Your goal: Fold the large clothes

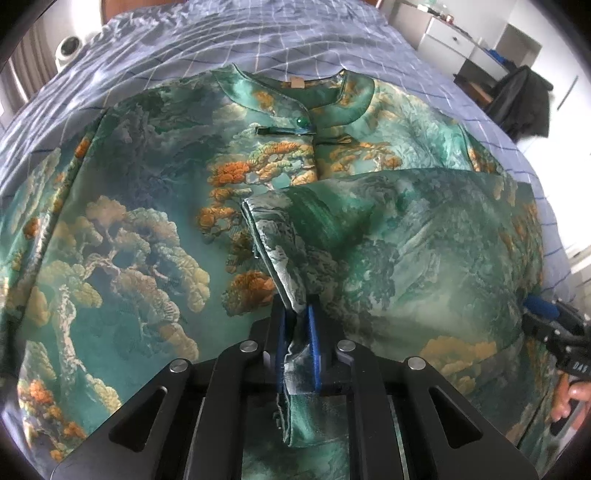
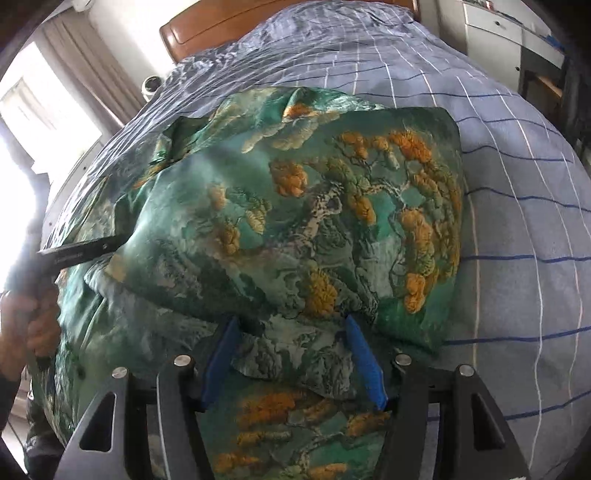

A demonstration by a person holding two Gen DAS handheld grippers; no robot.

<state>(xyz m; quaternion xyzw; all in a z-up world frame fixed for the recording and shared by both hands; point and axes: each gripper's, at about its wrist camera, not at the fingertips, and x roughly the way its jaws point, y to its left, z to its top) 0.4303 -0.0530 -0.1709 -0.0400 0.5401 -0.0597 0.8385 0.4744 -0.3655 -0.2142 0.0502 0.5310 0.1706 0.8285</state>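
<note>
A green satin jacket printed with orange trees lies front up on the bed, collar at the far side. Its right sleeve is folded across the body. My left gripper is shut on the sleeve's cuff edge, which runs pinched between the blue pads. In the right wrist view the jacket fills the middle, and my right gripper stands open just over a folded corner of the fabric, its pads apart on either side of it. The right gripper also shows at the jacket's right edge.
The jacket rests on a blue checked bed cover with a wooden headboard beyond. White drawers and a dark garment on a chair stand to the right. A curtained window is on the left. A hand grips the right tool.
</note>
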